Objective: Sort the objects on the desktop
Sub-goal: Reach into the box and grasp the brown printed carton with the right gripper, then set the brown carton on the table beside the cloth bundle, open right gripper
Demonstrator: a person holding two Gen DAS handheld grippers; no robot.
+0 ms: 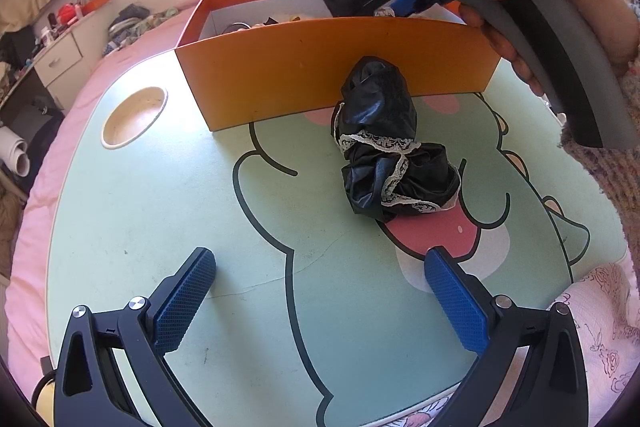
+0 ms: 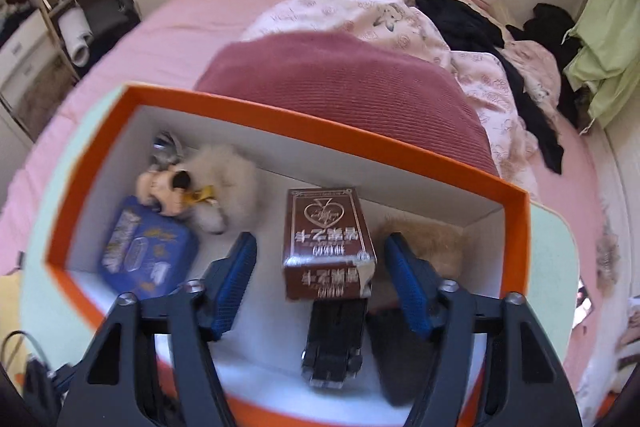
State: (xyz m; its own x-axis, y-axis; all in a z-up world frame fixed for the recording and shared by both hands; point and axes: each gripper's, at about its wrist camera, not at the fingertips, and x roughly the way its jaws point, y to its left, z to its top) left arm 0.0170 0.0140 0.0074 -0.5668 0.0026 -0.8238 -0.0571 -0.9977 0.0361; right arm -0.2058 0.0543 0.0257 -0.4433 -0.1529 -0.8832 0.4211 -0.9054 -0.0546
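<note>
Left tool [image 1: 320,303], nearest the lens, hangs over the green cartoon-printed counter [image 1: 160,227] with its blue pads spread wide and nothing between them; it appears to be waiting its turn. Just beyond it lies the remaining item to sort, a crumpled black garment with white lace trim [image 1: 388,155], resting on the counter with its far end against the near wall of the orange box [image 1: 304,67], the apparent collecting bin, which stands across the far side of the counter. A shallow round cup recess [image 1: 134,117] sits in the counter to the left, apart from both. Above the box, a hand [image 1: 560,11] carries the right tool by its grey handle. Right tool [image 2: 320,267], seen from its own camera, points down into the box with its jaws partly open and a brown card box [image 2: 328,247] between them; clear gaps on both sides show the pads are not pressing it, so it reads as resting inside the box, standing on a black item [image 2: 334,343]. Farther in lie a blue packet [image 2: 148,259] and a fluffy plush toy [image 2: 200,191], already sorted. Behind the box, a folded maroon blanket [image 2: 352,95] and a pink bed [image 2: 180,23].
</note>
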